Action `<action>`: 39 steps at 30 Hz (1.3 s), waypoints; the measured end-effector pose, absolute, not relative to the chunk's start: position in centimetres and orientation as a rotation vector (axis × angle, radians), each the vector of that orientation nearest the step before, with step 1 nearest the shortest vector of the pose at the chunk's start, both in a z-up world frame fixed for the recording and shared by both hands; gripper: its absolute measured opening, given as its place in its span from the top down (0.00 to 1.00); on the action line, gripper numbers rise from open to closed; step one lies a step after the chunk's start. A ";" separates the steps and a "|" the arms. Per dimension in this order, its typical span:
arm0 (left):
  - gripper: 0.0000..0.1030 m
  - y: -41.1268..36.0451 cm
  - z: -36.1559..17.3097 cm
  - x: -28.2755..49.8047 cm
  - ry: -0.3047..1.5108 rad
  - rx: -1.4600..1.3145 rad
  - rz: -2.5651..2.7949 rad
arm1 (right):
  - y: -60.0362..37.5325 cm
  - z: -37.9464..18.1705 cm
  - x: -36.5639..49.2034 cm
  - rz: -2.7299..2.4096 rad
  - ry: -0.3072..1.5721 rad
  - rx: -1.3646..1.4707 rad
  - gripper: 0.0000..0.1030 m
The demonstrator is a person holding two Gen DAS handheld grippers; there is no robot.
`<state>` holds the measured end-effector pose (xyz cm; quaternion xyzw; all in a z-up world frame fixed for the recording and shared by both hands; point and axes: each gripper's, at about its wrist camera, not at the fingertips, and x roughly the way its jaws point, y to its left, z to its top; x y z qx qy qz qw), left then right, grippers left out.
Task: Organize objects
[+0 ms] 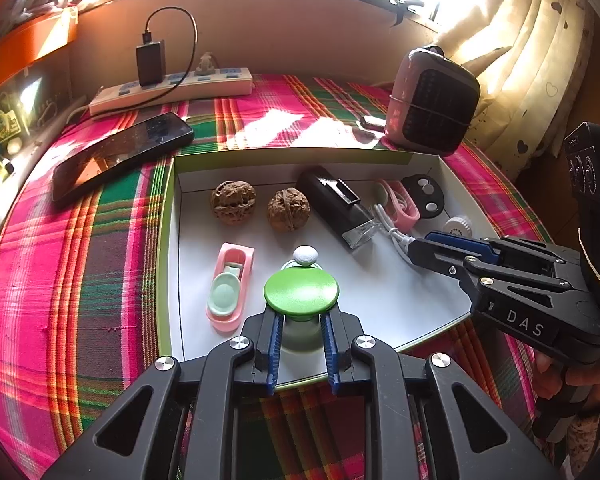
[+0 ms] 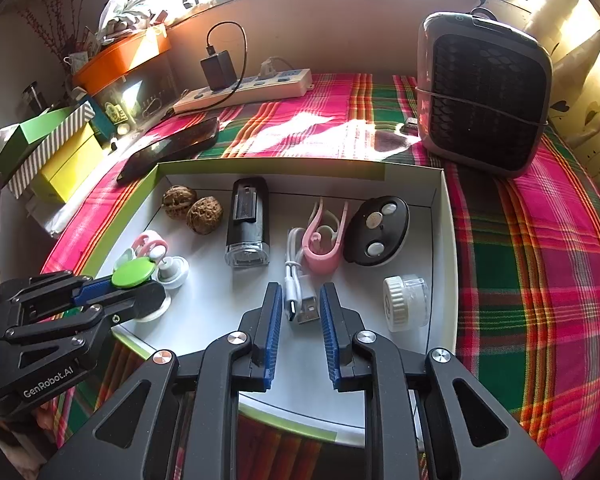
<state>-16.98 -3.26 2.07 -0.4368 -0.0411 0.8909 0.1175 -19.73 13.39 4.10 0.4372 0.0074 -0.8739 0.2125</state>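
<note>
A white tray [image 1: 168, 240] with a green rim holds the objects. My left gripper [image 1: 302, 318] is shut on the pale stem of a green-topped knob [image 1: 301, 290], which stands on the tray floor near the front edge. The right wrist view shows the same knob [image 2: 134, 273] above the left gripper [image 2: 152, 290]. My right gripper [image 2: 301, 292] is shut on the plug end of a white USB cable [image 2: 296, 276]; the plugs lie between its blue pads. From the left wrist view, the right gripper [image 1: 414, 248] reaches in from the right onto the cable [image 1: 396, 236].
The tray also holds two walnuts [image 1: 234, 202], a black bottle [image 2: 247, 220], a pink clip [image 2: 324, 240], a black key fob [image 2: 376, 230], a white jar [image 2: 404, 304], a pink case [image 1: 230, 288] and a white ball [image 1: 305, 256]. A phone [image 1: 120, 156], a power strip [image 1: 172, 92] and a heater [image 2: 482, 92] lie on the plaid cloth.
</note>
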 end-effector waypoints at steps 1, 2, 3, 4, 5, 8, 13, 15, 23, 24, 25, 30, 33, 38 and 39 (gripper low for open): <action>0.80 -3.2 2.1 -16.9 -0.119 -1.275 2.604 | 13.4 4.1 -19.7 -2.425 0.016 1.213 0.77; 0.78 -3.2 2.2 -16.8 -0.116 -1.270 2.602 | 13.4 4.1 -19.7 -2.424 0.015 1.211 0.76; 0.77 -3.1 2.3 -16.8 -0.114 -1.268 2.602 | 13.3 4.2 -19.6 -2.424 0.018 1.210 0.75; 0.76 -3.1 2.3 -16.8 -0.114 -1.269 2.602 | 13.3 4.2 -19.6 -2.426 0.021 1.209 0.73; 0.76 -3.1 2.3 -16.8 -0.115 -1.268 2.603 | 13.2 4.2 -19.5 -2.429 0.023 1.208 0.73; 0.73 -3.0 2.5 -16.7 -0.110 -1.268 2.605 | 13.3 4.4 -19.4 -2.434 0.021 1.206 0.72; 0.64 -3.5 2.6 -16.6 -0.123 -1.275 2.620 | 13.5 4.6 -19.3 -2.443 0.015 1.206 0.71; 0.64 -3.6 2.7 -16.5 -0.124 -1.273 2.620 | 13.5 4.6 -19.2 -2.447 0.014 1.207 0.70; 0.64 -3.5 2.7 -16.3 -0.119 -1.275 2.622 | 13.8 5.0 -18.8 -2.457 0.006 1.201 0.69; 0.64 -3.6 2.8 -16.3 -0.118 -1.274 2.625 | 13.8 5.0 -18.7 -2.458 0.005 1.199 0.69; 0.64 -3.6 2.8 -16.2 -0.114 -1.272 2.629 | 13.8 5.1 -18.6 -2.459 0.004 1.198 0.69; 0.64 -3.5 3.3 -15.5 -0.081 -1.258 2.655 | 13.9 5.5 -17.9 -2.469 0.002 1.186 0.69; 0.64 -3.4 3.6 -15.0 -0.080 -1.249 2.659 | 13.8 5.8 -17.3 -2.483 0.013 1.171 0.69; 0.64 -3.3 4.2 -14.1 -0.078 -1.233 2.679 | 13.7 6.4 -16.2 -2.501 0.022 1.144 0.63; 0.64 -3.3 4.3 -13.9 -0.078 -1.229 2.685 | 13.7 6.6 -15.9 -2.507 0.027 1.136 0.62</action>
